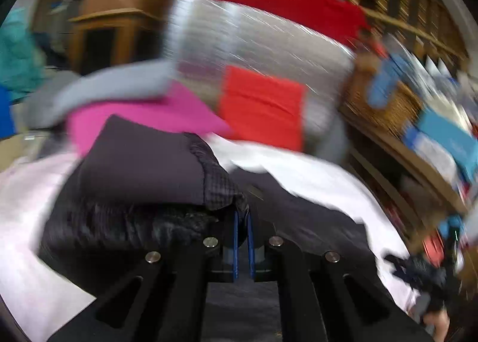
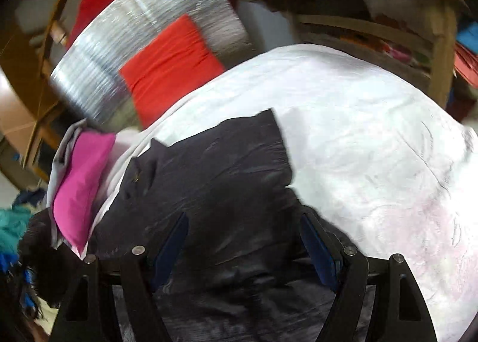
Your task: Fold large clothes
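A large dark jacket (image 1: 143,168) with a fur-trimmed edge lies on a white sheet (image 1: 322,174). My left gripper (image 1: 242,216) is shut on a fold of the dark jacket and holds it lifted over the rest of the garment. In the right wrist view the same dark jacket (image 2: 215,180) is spread on the white sheet (image 2: 373,138). My right gripper (image 2: 245,237) is open, its blue pads wide apart just above the jacket fabric. The left wrist view is blurred by motion.
A pink cushion (image 1: 143,111) and a red folded cloth (image 1: 263,105) lie beyond the jacket, against a silver foil-like panel (image 1: 245,40). Wooden shelves (image 1: 403,138) with a wicker basket stand at the right. In the right wrist view the pink cushion (image 2: 80,186) is at the left.
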`<state>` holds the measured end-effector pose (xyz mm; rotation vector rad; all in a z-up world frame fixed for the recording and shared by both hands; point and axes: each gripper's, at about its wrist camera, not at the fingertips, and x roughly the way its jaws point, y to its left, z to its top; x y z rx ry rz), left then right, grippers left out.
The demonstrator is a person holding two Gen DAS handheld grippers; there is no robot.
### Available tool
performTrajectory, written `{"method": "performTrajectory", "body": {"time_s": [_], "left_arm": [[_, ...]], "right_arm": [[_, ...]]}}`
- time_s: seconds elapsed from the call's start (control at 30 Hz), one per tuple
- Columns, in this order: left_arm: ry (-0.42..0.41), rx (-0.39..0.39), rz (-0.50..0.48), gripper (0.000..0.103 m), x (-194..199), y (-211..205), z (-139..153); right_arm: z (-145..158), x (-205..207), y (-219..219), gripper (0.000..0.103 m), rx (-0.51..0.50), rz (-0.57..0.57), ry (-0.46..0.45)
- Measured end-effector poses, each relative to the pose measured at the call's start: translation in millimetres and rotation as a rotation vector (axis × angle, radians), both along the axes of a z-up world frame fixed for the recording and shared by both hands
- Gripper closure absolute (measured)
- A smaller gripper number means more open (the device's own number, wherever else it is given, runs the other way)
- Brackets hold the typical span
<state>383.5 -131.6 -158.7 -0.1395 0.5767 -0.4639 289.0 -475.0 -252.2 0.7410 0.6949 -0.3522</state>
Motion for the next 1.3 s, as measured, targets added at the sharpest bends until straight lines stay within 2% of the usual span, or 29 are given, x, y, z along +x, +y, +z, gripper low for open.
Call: {"method": "performTrajectory", "body": {"time_s": [0.03,0.1,0.17,0.23,0.3,0.37,0.4,0.47,0.53,0.57,0.63,0.7,0.77,0.87,0.97,1.03,1.1,1.2,1.23,1.3], "left_arm": [[0.021,0.018,-0.056,0.098,-3.1,-20.1,-7.5],[0.115,0.071,-0.207,0.098,-7.4,-61.2,-28.7],[0.245,0.128,-0.32,0.093,-6.7,-89.8,-53.7],[0.368,0.171,-0.37,0.092,-8.9,-100.3,-72.4],[0.41,0.132,-0.393,0.092,-9.3,-90.0,-68.5],[0.376,0.046,-0.413,0.085,-9.3,-65.6,-46.7],[0.335,0.01,-0.404,0.08,-10.6,-48.2,-32.2],[0.22,-0.042,-0.348,0.043,-10.4,-10.2,-1.7],[0.124,-0.061,-0.247,0.03,-10.7,26.3,14.5],[0.092,-0.057,-0.187,0.03,-7.9,46.3,17.0],[0.085,-0.02,-0.081,0.03,0.9,72.1,11.8],[0.125,0.029,0.032,0.03,19.0,97.8,-4.7],[0.183,0.037,0.099,0.03,35.2,116.9,-21.5],[0.193,0.057,0.123,0.03,45.1,121.6,-32.9],[0.189,0.148,0.119,0.03,47.8,110.3,-41.9],[0.222,0.188,0.096,0.03,53.3,97.6,-62.0],[0.277,0.239,0.072,0.031,60.0,86.8,-75.8],[0.356,0.332,0.026,0.031,59.0,74.1,-101.9],[0.356,0.367,0.02,0.031,56.1,69.7,-105.9],[0.33,0.408,0.017,0.031,50.4,65.3,-106.0]], "right_arm": [[-0.7,-2.6,-6.8,0.023,0.021,-0.01,-0.008],[-1.5,-6.0,-14.5,0.023,0.05,-0.018,-0.017],[-3.0,-6.5,-20.7,0.023,0.078,-0.015,-0.023],[-3.5,-6.0,-20.6,0.023,0.098,0.007,-0.026],[-3.8,-4.1,-18.4,0.023,0.123,0.037,-0.032],[-4.4,-1.2,-12.2,0.023,0.154,0.068,-0.05],[-3.8,-0.5,-9.5,0.022,0.168,0.078,-0.061],[-4.4,2.2,-2.9,0.021,0.203,0.111,-0.081],[-8.9,9.0,5.1,0.021,0.262,0.16,-0.092],[-12.3,13.9,10.4,0.021,0.285,0.181,-0.081],[-18.4,19.8,18.2,0.021,0.29,0.188,-0.046],[-23.6,23.2,19.9,0.021,0.288,0.189,-0.017],[-25.8,22.2,13.3,0.021,0.287,0.162,-0.008],[-26.6,14.4,-3.4,0.021,0.309,0.125,-0.033],[-36.2,16.0,-10.0,0.022,0.385,0.151,-0.06],[-42.4,23.1,-7.8,0.023,0.414,0.17,-0.053],[-48.7,34.0,-0.5,0.028,0.418,0.201,-0.025],[-53.1,47.8,13.4,0.032,0.328,0.218,0.048],[-52.2,50.8,18.8,0.04,0.288,0.226,0.072],[-48.4,51.5,27.1,0.08,0.234,0.245,0.101]]}}
